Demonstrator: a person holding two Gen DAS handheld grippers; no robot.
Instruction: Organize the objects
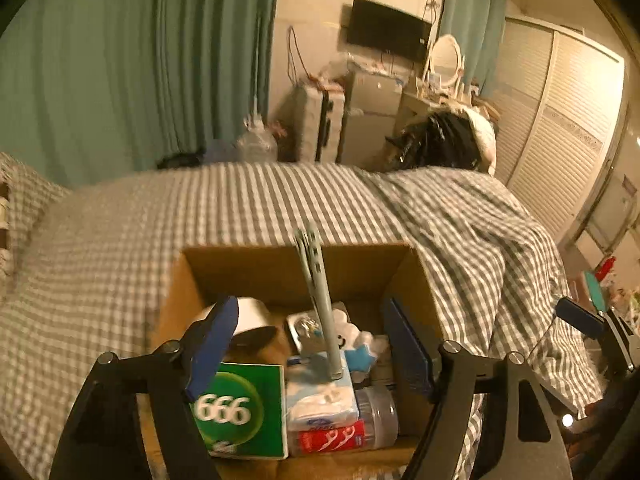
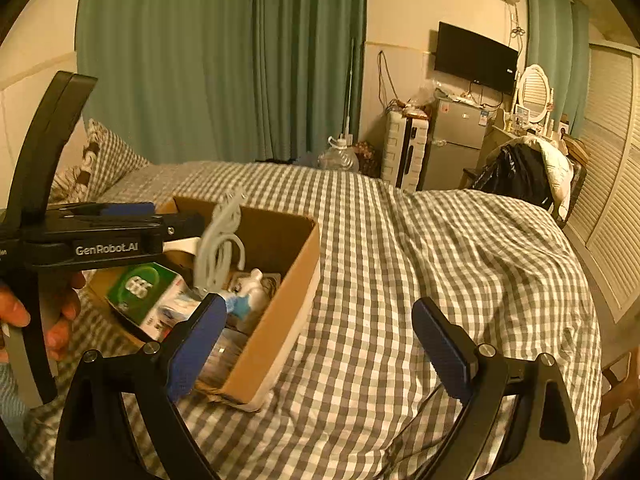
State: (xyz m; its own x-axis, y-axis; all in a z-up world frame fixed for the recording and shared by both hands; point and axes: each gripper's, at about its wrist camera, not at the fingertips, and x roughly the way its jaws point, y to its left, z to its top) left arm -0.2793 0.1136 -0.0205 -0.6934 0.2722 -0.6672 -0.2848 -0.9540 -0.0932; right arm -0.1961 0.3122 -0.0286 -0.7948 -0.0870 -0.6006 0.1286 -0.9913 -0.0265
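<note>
Cardboard box (image 1: 404,276) sits open on the bed's grey-and-white checked cover (image 1: 120,240), near the bed's near edge. Left gripper (image 1: 312,344) hovers over the box mouth, blue pads spread wide, nothing between them. In the right wrist view it shows side-on (image 2: 132,216) above the box (image 2: 280,304), held by a hand (image 2: 48,316) at the frame's left.

Box contents, packed close:
- green carton marked 666 (image 1: 244,412), lying at the near left
- white roll (image 1: 250,314) behind the carton
- tissue pack, blue and white (image 1: 320,396), beside the carton
- clear jar with red label (image 1: 352,428), lying on its side, under the tissue pack's edge
- white-and-blue soft toy (image 1: 360,344) toward the middle
- pale bundled cable (image 2: 220,248) hanging upright above the contents; in the left wrist view it reads as a thin pale strip (image 1: 318,300). What holds it up cannot be told.

Right gripper (image 2: 320,356) off to the box's right side, over the bare cover, fingers apart and empty.

Behind the bed: green curtains (image 2: 224,60), wall television (image 2: 474,58), small fridge (image 2: 456,144).
</note>
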